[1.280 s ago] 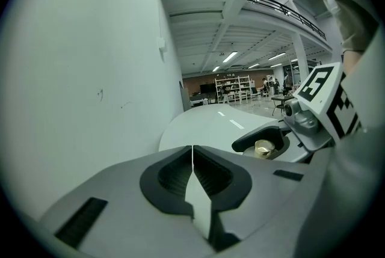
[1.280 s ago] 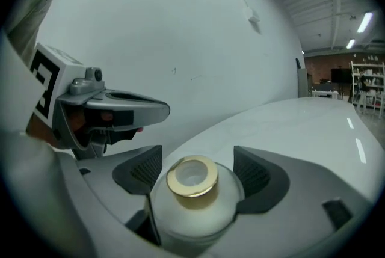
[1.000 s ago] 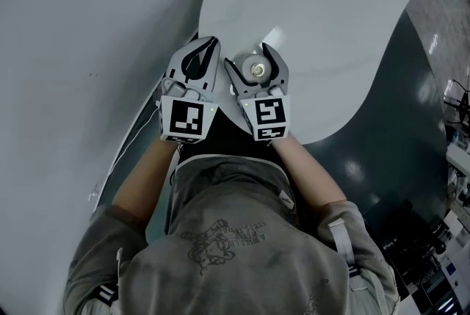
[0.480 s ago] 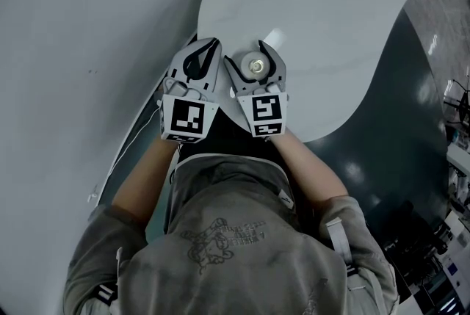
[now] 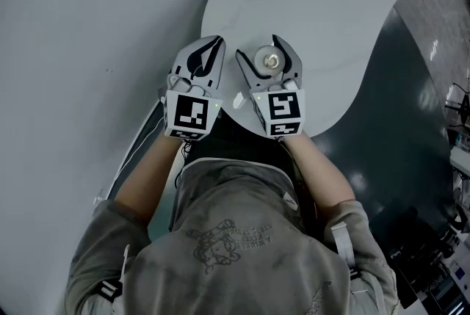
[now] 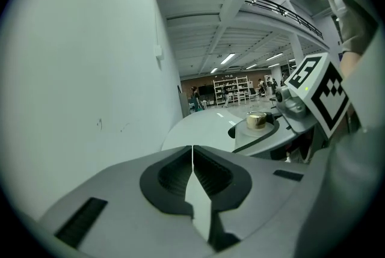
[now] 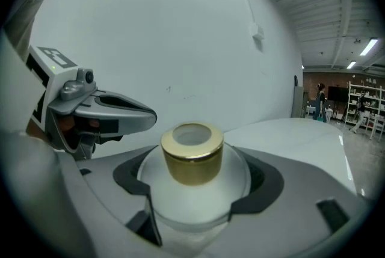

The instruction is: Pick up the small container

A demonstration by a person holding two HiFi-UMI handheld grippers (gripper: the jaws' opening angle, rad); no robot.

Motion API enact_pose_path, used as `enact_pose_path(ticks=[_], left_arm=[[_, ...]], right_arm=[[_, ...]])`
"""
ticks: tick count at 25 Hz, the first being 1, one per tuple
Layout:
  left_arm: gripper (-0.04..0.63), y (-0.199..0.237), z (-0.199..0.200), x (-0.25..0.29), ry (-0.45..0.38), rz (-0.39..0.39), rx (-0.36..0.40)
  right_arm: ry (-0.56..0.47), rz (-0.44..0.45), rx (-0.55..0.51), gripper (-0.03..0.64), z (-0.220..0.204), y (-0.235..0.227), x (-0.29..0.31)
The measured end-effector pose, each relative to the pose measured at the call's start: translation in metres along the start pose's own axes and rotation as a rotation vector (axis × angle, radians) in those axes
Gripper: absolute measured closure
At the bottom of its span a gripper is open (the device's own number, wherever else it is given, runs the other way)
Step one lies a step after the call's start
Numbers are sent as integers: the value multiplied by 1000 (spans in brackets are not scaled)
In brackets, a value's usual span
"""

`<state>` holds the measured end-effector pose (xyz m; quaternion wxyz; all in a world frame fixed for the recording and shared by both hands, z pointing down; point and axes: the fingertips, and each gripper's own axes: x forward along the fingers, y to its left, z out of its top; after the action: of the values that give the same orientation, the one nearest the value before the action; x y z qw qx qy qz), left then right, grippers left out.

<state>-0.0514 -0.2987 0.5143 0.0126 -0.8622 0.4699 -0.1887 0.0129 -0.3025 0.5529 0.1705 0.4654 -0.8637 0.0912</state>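
Grasp secured: right claw (image 5: 267, 53) clamps frosted white gold-capped container (image 7: 192, 162); left claw (image 6: 192, 177) clenched, empty. Next: level lift.

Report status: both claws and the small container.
Right claw shut on small container. Left claw shut, empty, alongside. Nothing in the way on the white table.

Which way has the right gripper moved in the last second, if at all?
Yes, slightly: the right gripper, fingers shut on the small container, has drifted right and farther over the white table, away from its left edge.
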Motion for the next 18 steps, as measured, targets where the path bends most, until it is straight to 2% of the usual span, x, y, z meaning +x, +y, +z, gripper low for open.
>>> enact_pose_path(ticks=[11, 18], left_arm=[[575, 13, 101, -24, -126, 27, 87], [575, 7, 173, -69, -219, 37, 84]], right_arm=[[-81, -38, -48, 287, 106, -21, -59], [-141, -57, -82, 287, 177, -12, -116]])
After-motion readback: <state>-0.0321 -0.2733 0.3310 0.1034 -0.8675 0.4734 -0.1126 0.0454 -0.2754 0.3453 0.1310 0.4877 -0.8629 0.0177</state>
